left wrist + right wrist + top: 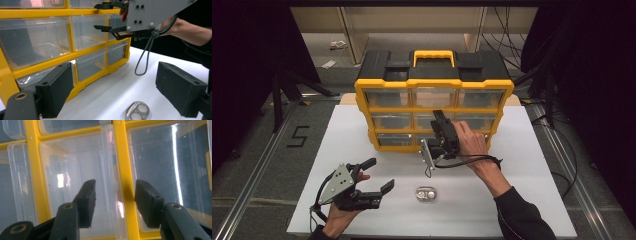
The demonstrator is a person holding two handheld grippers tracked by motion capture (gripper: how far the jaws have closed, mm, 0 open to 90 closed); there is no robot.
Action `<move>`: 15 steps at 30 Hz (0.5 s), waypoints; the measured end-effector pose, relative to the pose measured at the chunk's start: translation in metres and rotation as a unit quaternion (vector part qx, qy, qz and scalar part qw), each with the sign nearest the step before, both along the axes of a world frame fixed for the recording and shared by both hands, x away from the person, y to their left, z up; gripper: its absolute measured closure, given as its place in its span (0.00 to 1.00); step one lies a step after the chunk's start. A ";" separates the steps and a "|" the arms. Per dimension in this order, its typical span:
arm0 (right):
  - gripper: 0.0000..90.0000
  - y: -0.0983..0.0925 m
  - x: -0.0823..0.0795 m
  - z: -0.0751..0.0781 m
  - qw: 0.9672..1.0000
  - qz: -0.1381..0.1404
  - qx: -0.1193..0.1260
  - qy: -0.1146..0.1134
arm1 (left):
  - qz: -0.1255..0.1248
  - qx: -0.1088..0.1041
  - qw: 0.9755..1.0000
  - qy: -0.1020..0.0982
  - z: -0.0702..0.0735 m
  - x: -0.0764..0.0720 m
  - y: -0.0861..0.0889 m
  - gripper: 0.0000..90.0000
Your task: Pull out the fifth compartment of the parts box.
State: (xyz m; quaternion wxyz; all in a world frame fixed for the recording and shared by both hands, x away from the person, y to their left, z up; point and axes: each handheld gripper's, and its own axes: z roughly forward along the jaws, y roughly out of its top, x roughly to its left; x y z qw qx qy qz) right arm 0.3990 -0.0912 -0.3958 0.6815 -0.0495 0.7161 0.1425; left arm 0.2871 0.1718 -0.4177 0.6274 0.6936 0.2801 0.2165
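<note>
In the high view, a yellow and black drawer cabinet (pixel 434 100) stands in the upper middle of the frame, at the far side of the white table (pixel 522 165). The right gripper (pixel 439 122) is in the centre, at the cabinet's front, its tips against the middle row of clear drawers; from here I cannot tell how far its jaws are apart. The left gripper (pixel 379 175) is at the lower left, with jaws spread and nothing between them. A small metal piece (pixel 427 194) lies on the table at the lower centre, too small to identify.

In the left gripper view, the two black pads stand wide apart at the bottom corners. The metal piece (pixel 137 111), with two round openings, is partly cut off at the bottom edge. The right gripper (pixel 110 17) reaches the drawers at the top.

In the right gripper view, the jaws are open on both sides of a clear drawer handle (pixel 112 182), not touching it. The drawers' contents are blurred by reflections.
</note>
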 end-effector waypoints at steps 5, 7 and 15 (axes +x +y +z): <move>0.60 0.001 0.002 0.000 1.000 -0.004 -0.005 -0.012 | 0.000 0.003 1.000 0.002 0.000 0.000 0.000 0.16; 0.61 0.001 0.002 0.000 1.000 -0.004 -0.007 -0.013 | -0.002 0.001 1.000 0.002 0.000 0.000 0.000 0.16; 0.68 0.002 0.001 0.000 0.999 -0.006 -0.012 -0.031 | -0.004 0.004 1.000 0.002 0.000 0.000 -0.001 0.16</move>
